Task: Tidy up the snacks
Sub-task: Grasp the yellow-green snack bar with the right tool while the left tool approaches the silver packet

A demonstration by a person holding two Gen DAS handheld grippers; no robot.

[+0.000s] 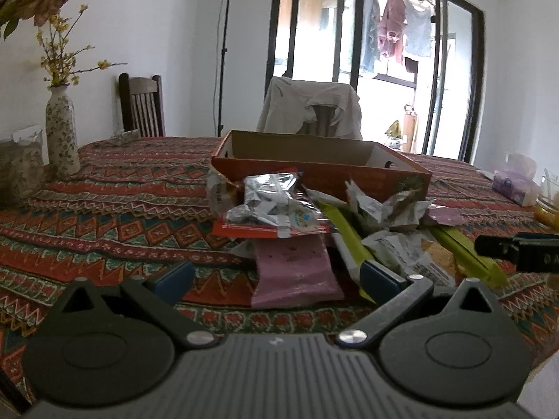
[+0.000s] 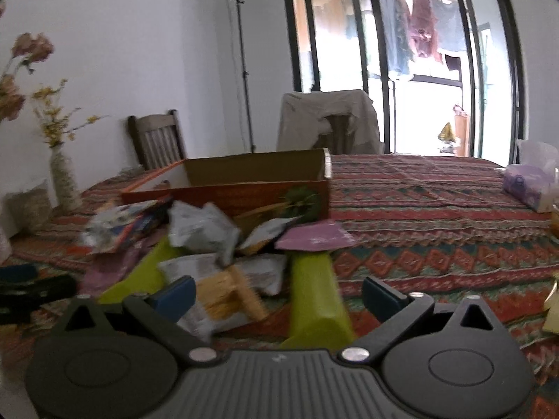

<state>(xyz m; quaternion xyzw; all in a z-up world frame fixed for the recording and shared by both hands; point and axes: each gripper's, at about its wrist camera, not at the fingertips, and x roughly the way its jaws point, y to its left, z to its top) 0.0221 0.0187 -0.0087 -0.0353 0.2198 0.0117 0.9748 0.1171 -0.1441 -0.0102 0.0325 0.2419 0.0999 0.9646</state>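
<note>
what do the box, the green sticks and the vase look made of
Box: looks like cardboard, with a plain brown matte inside and a printed orange outside.
Green sticks: probably plastic film or coated paper; smooth, slightly shiny, flat sealed packets.
Vase: likely glazed ceramic, with a faint sheen and a small floral pattern; painted glass can't be ruled out.

White walls (image 1: pixel 167 35), bright glass doors (image 1: pixel 384 52)

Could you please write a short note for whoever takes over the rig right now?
Left claw: open, empty, over the pink packet.
Right claw: open, nothing gripped, a green packet between its fingers.
Snacks: all heaped on the tablecloth in front of the orange box.
Done: no snack visible in the box from these angles.
Left: move the whole heap into the box.
</note>
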